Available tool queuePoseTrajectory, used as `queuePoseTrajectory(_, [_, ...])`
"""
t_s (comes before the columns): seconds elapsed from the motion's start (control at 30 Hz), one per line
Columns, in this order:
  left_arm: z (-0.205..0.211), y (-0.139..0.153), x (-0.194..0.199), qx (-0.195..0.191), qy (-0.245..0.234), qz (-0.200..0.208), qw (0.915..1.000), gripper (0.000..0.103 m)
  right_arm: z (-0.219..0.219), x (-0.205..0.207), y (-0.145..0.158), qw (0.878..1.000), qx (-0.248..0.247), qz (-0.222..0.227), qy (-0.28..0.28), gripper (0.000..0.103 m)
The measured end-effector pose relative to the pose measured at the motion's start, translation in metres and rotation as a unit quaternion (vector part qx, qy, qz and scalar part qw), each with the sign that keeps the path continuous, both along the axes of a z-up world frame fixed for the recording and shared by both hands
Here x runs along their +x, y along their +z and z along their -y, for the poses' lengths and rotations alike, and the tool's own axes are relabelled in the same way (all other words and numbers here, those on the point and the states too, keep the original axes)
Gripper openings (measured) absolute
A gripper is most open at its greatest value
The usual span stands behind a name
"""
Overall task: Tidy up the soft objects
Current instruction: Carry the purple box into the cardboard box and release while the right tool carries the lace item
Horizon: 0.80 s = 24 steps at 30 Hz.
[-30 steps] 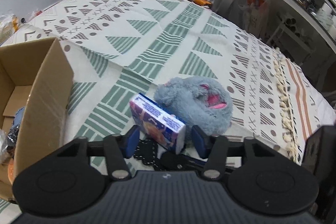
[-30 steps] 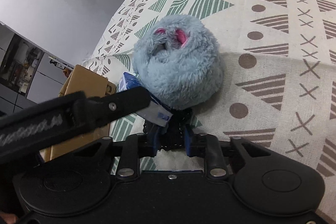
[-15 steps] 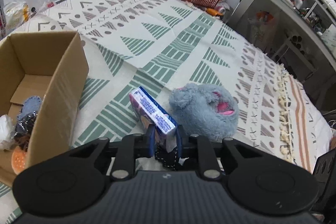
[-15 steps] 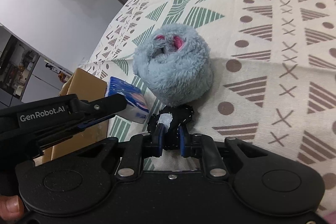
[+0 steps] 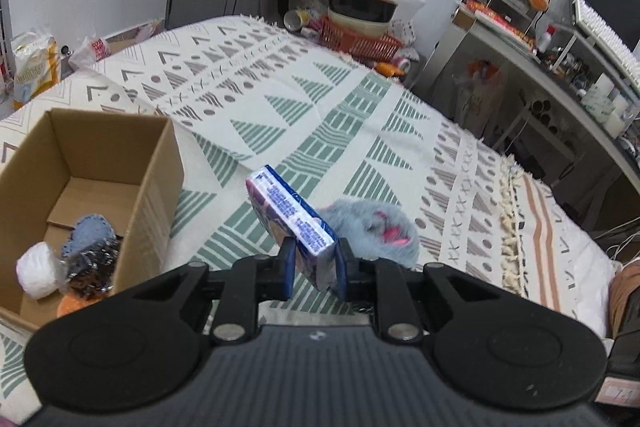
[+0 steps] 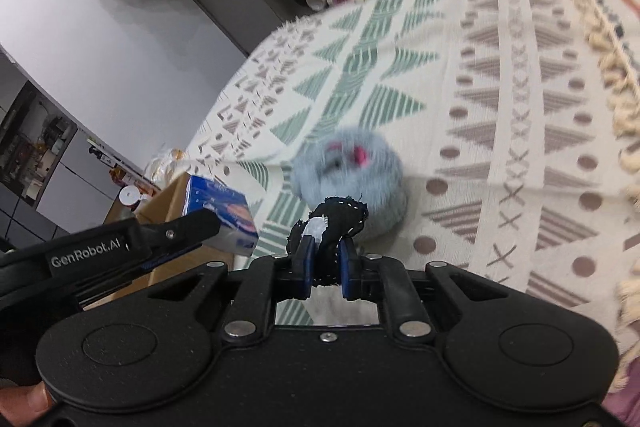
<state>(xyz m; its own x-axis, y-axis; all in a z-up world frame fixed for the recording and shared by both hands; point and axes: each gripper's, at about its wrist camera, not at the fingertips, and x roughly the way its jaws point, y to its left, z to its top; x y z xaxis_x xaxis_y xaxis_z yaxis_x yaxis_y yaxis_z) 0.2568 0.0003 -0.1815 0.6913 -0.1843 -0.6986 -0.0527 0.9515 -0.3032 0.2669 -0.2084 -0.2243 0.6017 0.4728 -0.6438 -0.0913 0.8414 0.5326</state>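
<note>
My left gripper (image 5: pixel 314 267) is shut on a blue and purple tissue pack (image 5: pixel 290 215) and holds it above the patterned bed cover; the pack also shows in the right wrist view (image 6: pixel 222 213). My right gripper (image 6: pixel 326 267) is shut on a small black cloth piece (image 6: pixel 336 223) with a white patch, lifted off the cover. A grey-blue fluffy plush with pink inside (image 5: pixel 376 231) lies on the cover just beyond both grippers; the right wrist view shows it too (image 6: pixel 352 175). An open cardboard box (image 5: pixel 92 183) stands to the left with several soft items inside.
The bed cover (image 5: pixel 320 115) stretches far ahead. A red basket with bowls (image 5: pixel 360 35) sits at the far edge. A cluttered desk and shelves (image 5: pixel 560 39) stand to the right. A fringe (image 5: pixel 508 227) runs along the cover's right side.
Both grippers have risen from the cover with their loads. The left one closed on the tissue pack a second ago. The plush stays where it lay.
</note>
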Motion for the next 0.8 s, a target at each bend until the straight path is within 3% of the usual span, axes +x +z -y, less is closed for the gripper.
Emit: queuePoseTrajectory(0.8, [-0.058, 0.040, -0.031, -0.057, 0.037, 0.065, 0.9955, 0.019, -0.044, -0.018, 0.077, 0.995, -0.041, 0.089, -0.002, 0.013])
